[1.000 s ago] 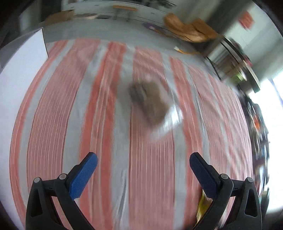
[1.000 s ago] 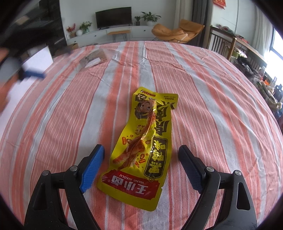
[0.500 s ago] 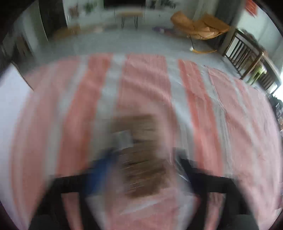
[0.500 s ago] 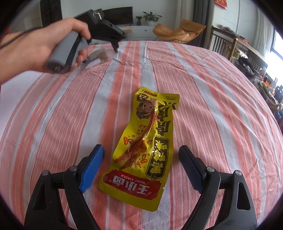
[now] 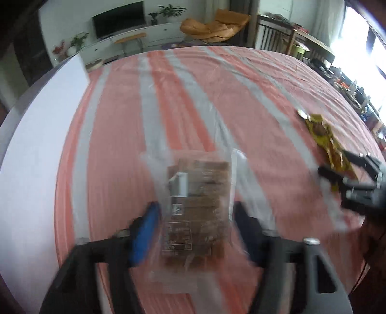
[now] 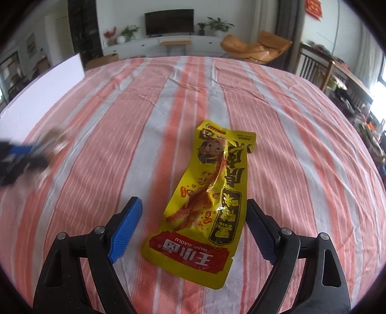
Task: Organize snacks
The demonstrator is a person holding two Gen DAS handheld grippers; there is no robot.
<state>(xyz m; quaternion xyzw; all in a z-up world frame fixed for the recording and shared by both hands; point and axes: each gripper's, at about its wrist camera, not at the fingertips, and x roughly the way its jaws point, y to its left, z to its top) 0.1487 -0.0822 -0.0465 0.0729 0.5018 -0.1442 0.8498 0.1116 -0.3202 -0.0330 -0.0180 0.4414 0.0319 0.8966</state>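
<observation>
Left wrist view, clear crinkly packet between left hand-held gripper pads

Your desk carries a red-and-white striped cloth, with a white board at its left edge. Behind it you have a white wall, a black TV over a long white cabinet, potted plants, an orange lounge chair and a wooden chair. Daylight enters from your right.
</observation>
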